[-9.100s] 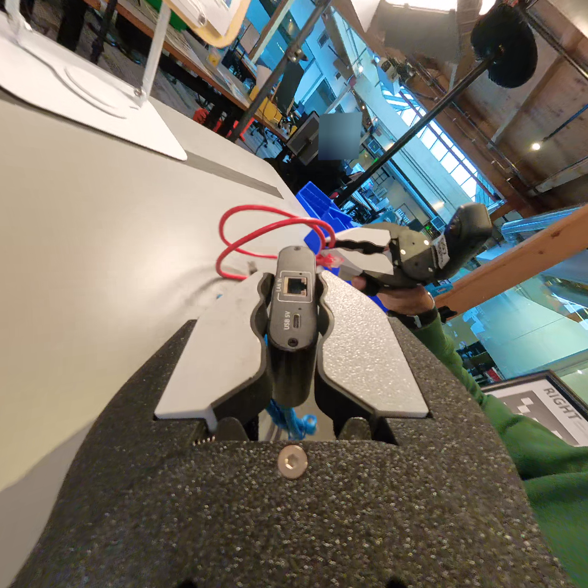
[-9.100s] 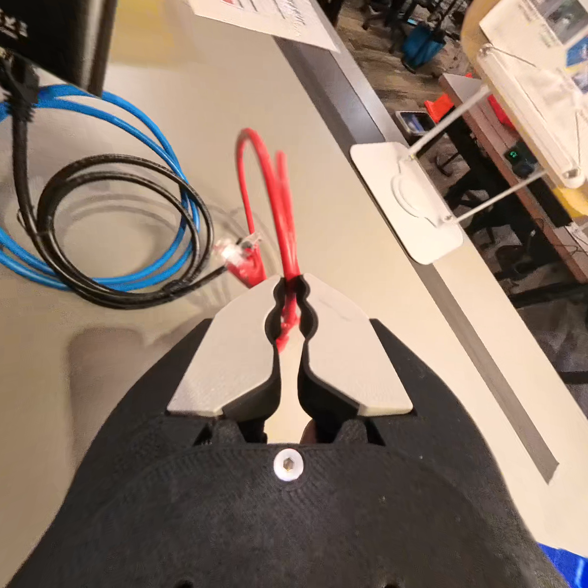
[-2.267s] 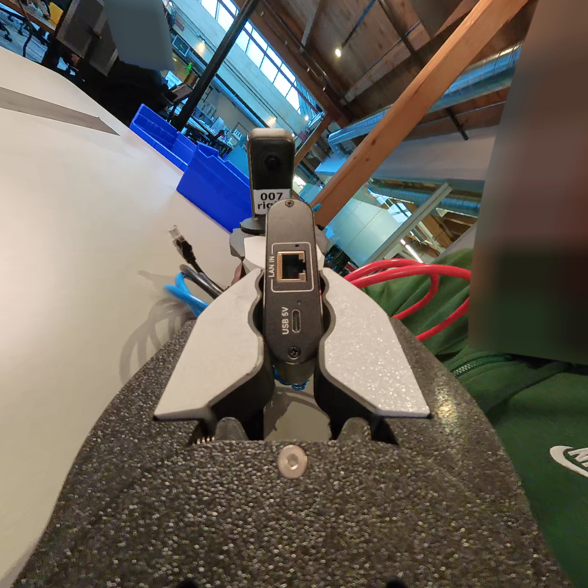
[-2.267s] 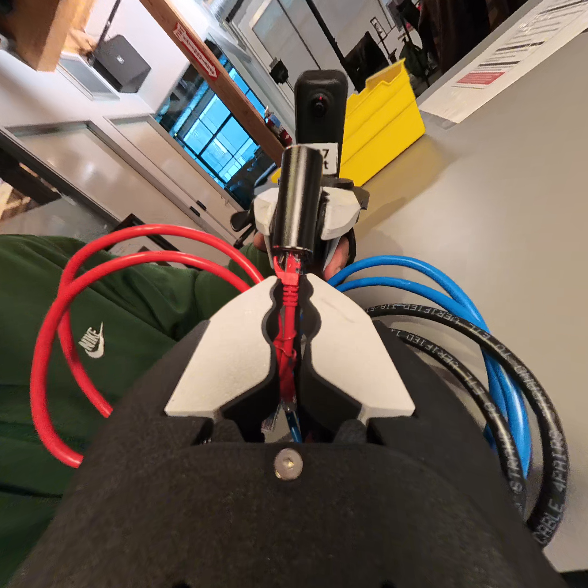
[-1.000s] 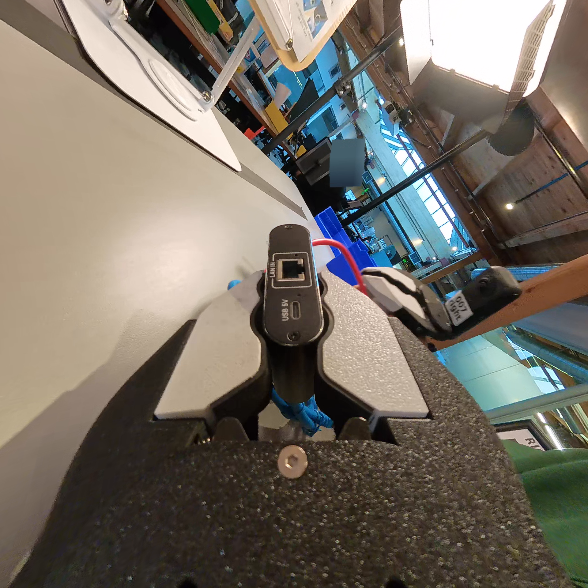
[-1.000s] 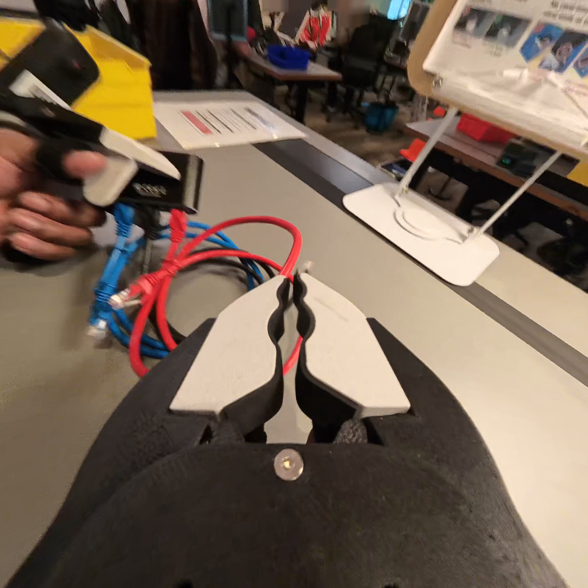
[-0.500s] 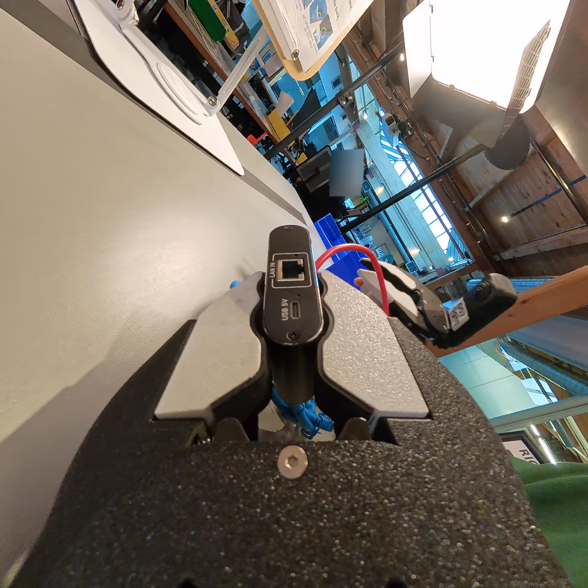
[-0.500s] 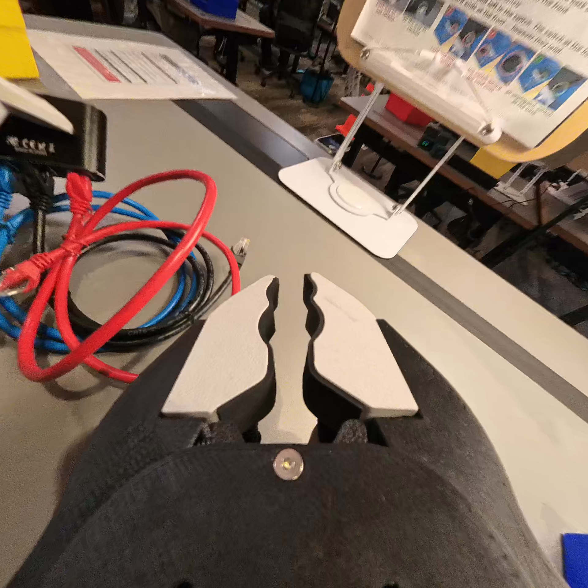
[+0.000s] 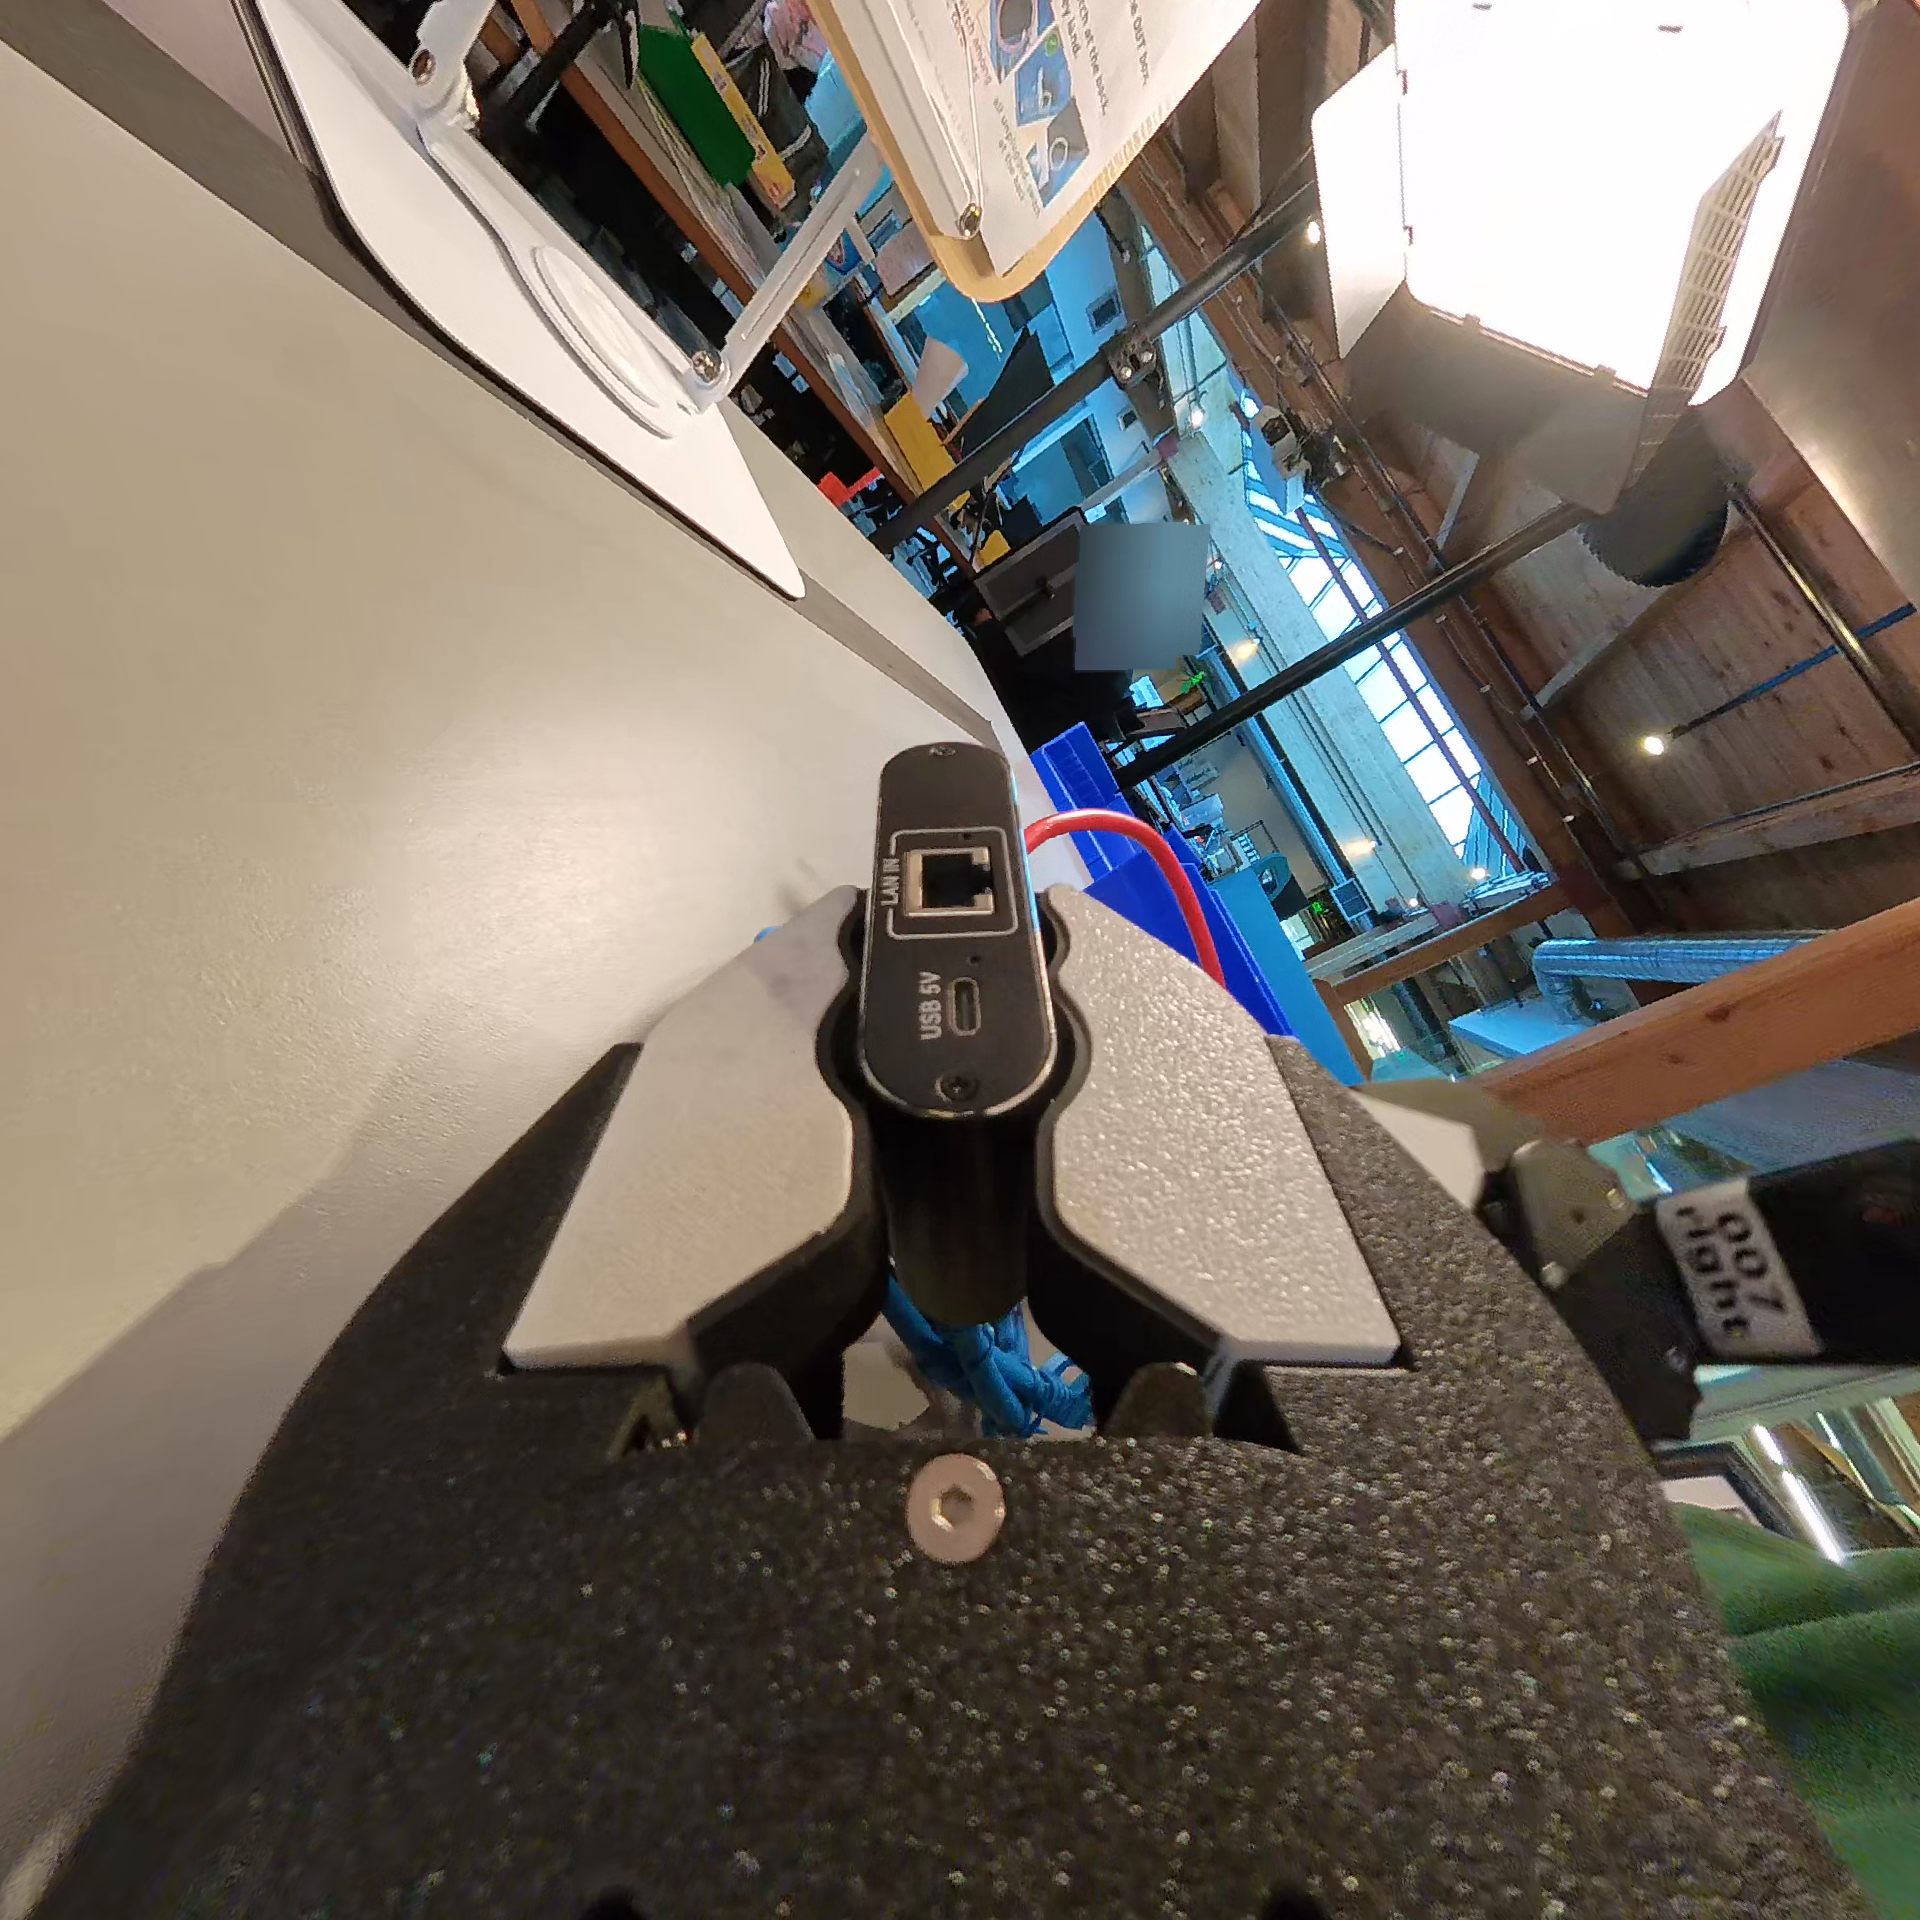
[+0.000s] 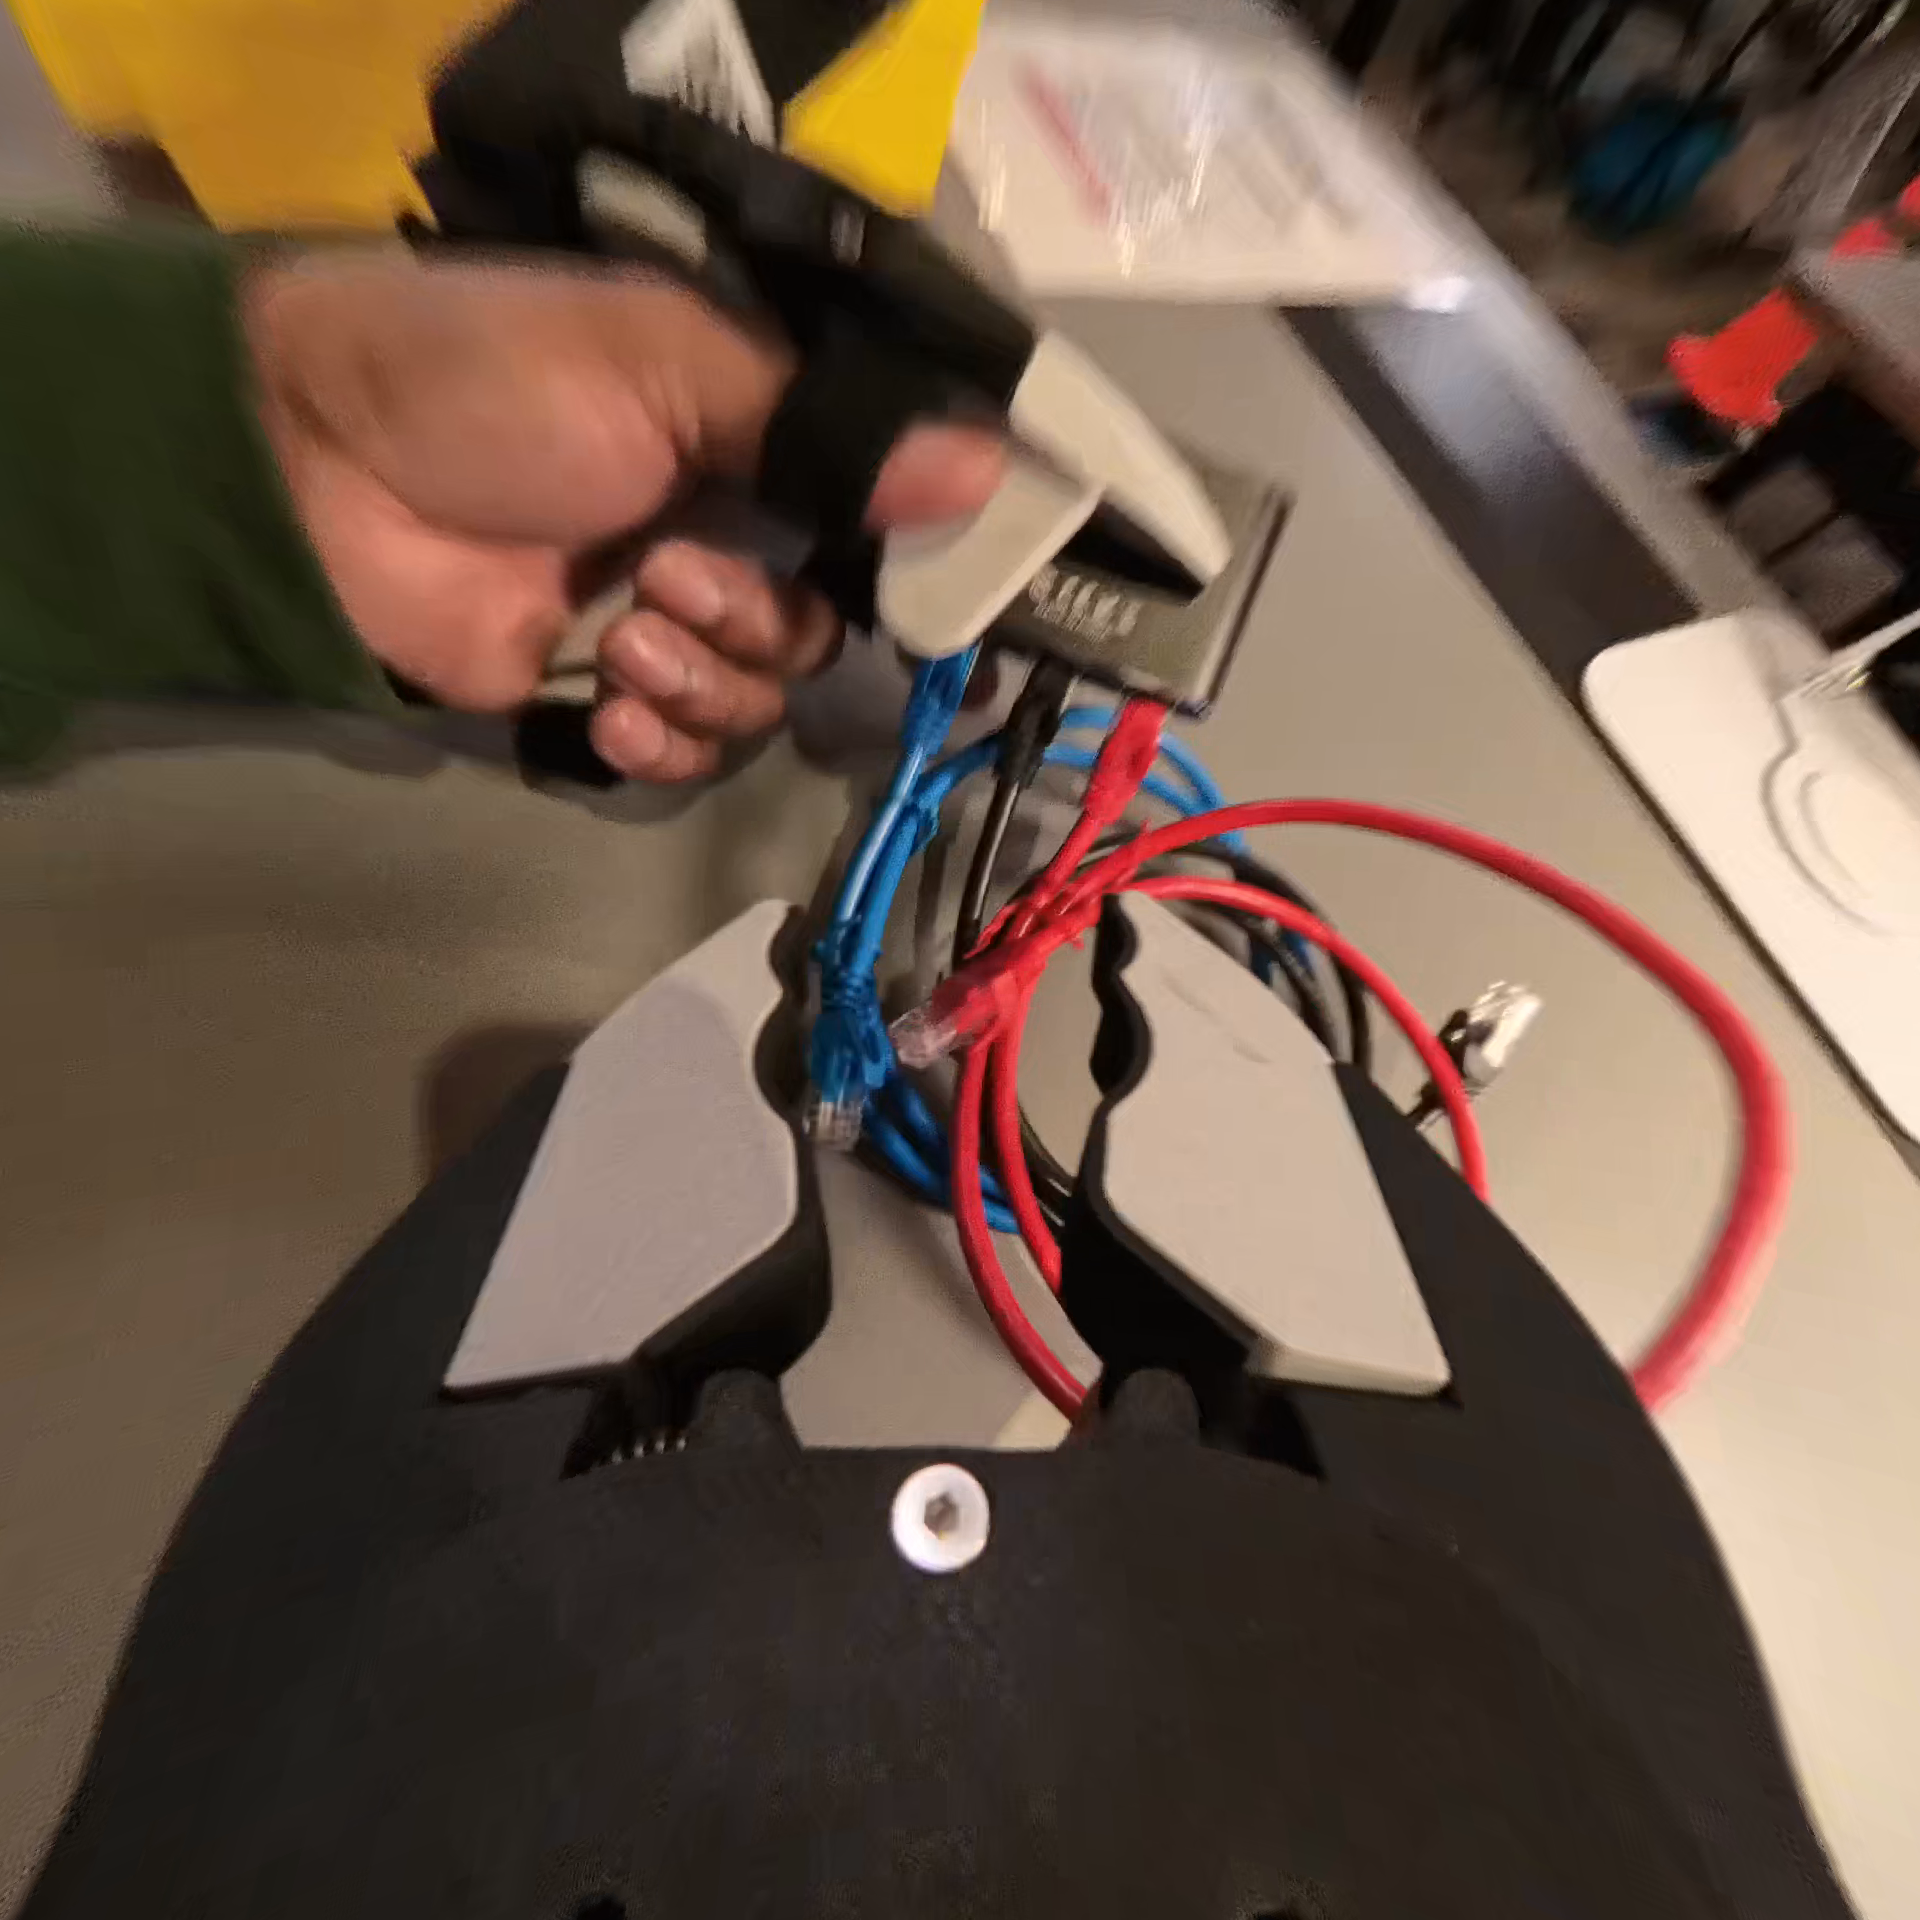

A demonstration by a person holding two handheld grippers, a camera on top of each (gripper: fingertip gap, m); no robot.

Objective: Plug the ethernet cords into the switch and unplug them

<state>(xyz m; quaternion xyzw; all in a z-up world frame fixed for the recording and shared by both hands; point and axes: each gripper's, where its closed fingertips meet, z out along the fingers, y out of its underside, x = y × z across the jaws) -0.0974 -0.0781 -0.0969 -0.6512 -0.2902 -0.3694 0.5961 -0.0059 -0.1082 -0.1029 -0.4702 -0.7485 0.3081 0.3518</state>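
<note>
3 cords hang from the black switch, plugged into its lower edge side by side: a blue cord on the left, a black cord in the middle, a red cord on the right. The left gripper is clamped on the switch, its grey fingers pressing both sides. In the left wrist view the switch sits dead centre, end face up, an empty port in it. In the right wrist view a hand in a green sleeve grips that tool in the upper left of the frame, blurred. The right gripper hovers over the cord loops on the grey table — fingers spread apart, grasping nothing. The loose red and blue plugs lie between them. A white stand base sits at the right edge.
</note>
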